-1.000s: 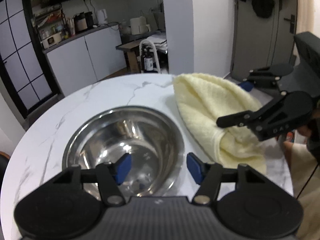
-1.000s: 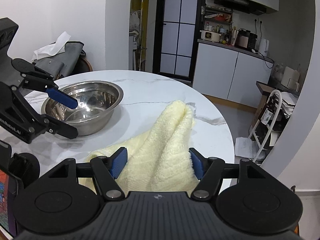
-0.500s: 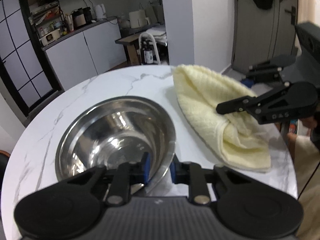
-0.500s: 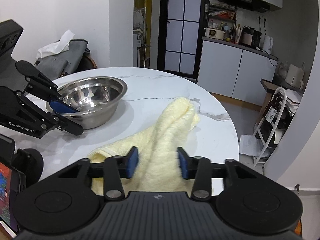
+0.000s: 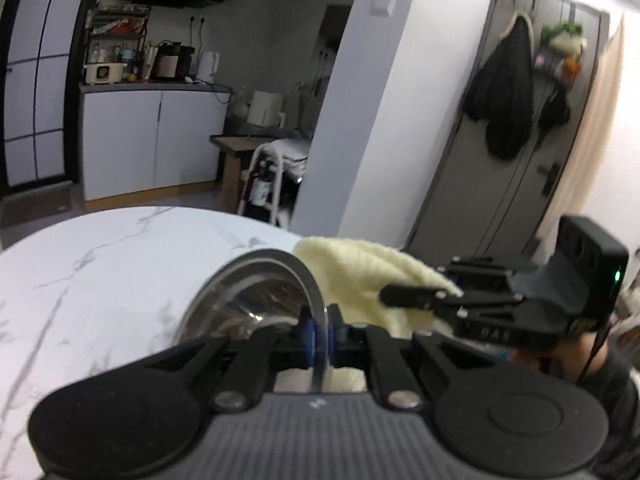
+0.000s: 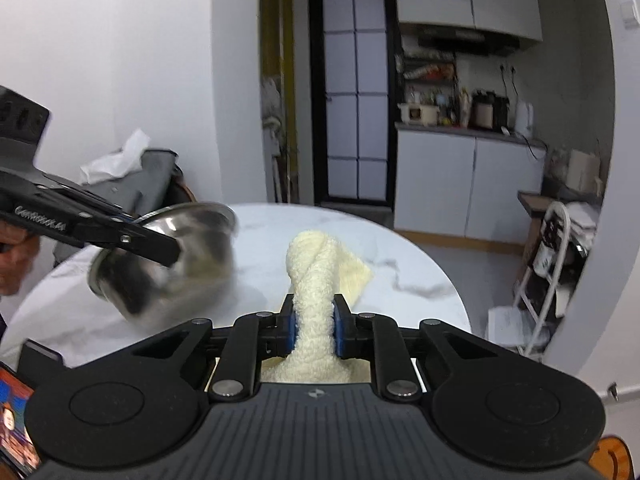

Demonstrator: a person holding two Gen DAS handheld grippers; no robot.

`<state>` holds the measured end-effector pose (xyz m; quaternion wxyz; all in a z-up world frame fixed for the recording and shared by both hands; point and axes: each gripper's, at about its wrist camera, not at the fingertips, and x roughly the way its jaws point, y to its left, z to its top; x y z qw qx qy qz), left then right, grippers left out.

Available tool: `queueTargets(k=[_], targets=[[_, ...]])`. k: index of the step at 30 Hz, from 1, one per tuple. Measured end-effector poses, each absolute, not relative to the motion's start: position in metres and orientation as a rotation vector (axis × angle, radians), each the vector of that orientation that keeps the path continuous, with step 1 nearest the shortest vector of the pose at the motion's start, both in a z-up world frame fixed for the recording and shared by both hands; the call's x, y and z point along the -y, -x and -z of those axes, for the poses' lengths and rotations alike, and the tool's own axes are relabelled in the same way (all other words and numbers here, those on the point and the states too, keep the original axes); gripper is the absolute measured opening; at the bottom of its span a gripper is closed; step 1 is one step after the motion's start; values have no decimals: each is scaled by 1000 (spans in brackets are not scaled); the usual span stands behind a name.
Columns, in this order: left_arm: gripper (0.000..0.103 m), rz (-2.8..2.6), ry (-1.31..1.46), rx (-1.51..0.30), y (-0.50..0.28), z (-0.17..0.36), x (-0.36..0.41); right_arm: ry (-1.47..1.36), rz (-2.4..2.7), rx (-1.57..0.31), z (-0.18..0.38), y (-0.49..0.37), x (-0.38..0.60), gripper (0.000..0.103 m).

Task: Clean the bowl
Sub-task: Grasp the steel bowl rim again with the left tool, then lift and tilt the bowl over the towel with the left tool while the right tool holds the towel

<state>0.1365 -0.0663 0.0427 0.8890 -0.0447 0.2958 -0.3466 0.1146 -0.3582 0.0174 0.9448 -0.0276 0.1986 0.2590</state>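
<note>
My left gripper (image 5: 319, 334) is shut on the rim of the steel bowl (image 5: 248, 300) and holds it tilted on edge above the white marble table (image 5: 100, 264). In the right wrist view the bowl (image 6: 168, 256) is blurred, lifted at the left, with my left gripper (image 6: 160, 242) on its rim. My right gripper (image 6: 314, 330) is shut on the pale yellow towel (image 6: 316, 280), bunched up between the pads. The towel's far end trails on the table. In the left wrist view the towel (image 5: 360, 276) hangs just right of the bowl, held by my right gripper (image 5: 400, 292).
The round table's edge (image 6: 440, 280) curves close on the right. A white trolley (image 6: 548, 264) stands beyond it. A grey bag with tissue (image 6: 132, 176) sits behind the bowl. Kitchen cabinets (image 6: 460, 188) line the back wall.
My left gripper closed on the bowl's rim and lifted and tilted the bowl. My right gripper closed on the towel and raised it off the table toward the bowl.
</note>
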Motion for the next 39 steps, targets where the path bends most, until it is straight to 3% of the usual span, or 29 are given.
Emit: queueTargets(k=[39], targets=[[11,728,379,-573,-159,-28,37,107,-813,-339,-28,-84,285,17]])
